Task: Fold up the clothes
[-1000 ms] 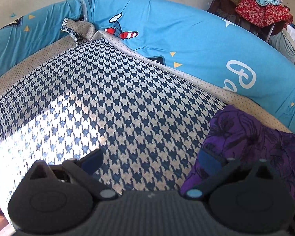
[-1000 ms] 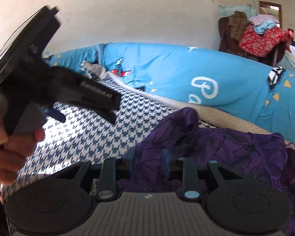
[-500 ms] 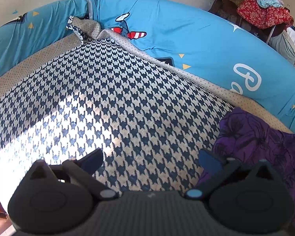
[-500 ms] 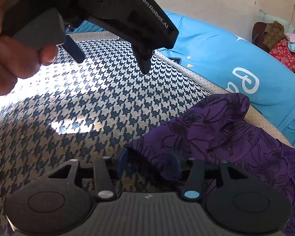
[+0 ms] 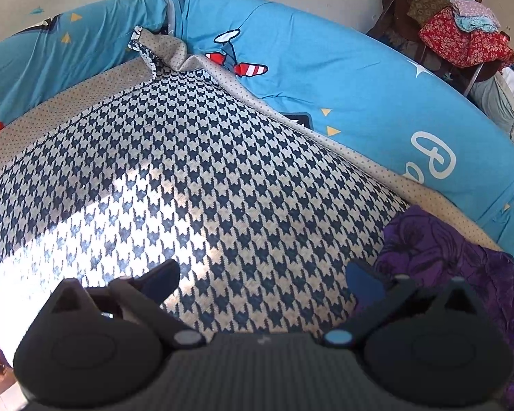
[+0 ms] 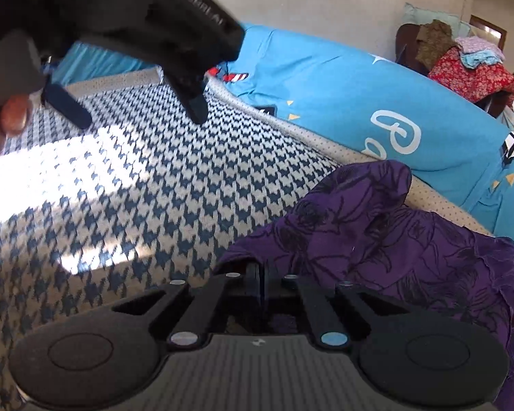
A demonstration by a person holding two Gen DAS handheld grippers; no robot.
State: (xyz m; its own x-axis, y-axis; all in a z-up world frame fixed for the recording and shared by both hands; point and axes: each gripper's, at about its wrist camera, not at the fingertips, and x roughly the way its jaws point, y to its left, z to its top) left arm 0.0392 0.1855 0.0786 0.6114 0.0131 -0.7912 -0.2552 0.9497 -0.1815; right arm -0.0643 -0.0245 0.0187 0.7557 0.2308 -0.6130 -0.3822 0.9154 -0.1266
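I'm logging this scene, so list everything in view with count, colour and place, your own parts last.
purple garment: one, purple with dark floral print, crumpled at right of the cover.
houndstooth cover: one, navy and cream, spread on the bed.
blue bedding: one, bright blue with cartoon print, bunched behind the cover.
clothes pile: one, red, pink and brown, far right on dark furniture.
left gripper: one, black, open over the cover.
right gripper: one, black, shut on the purple garment's edge.
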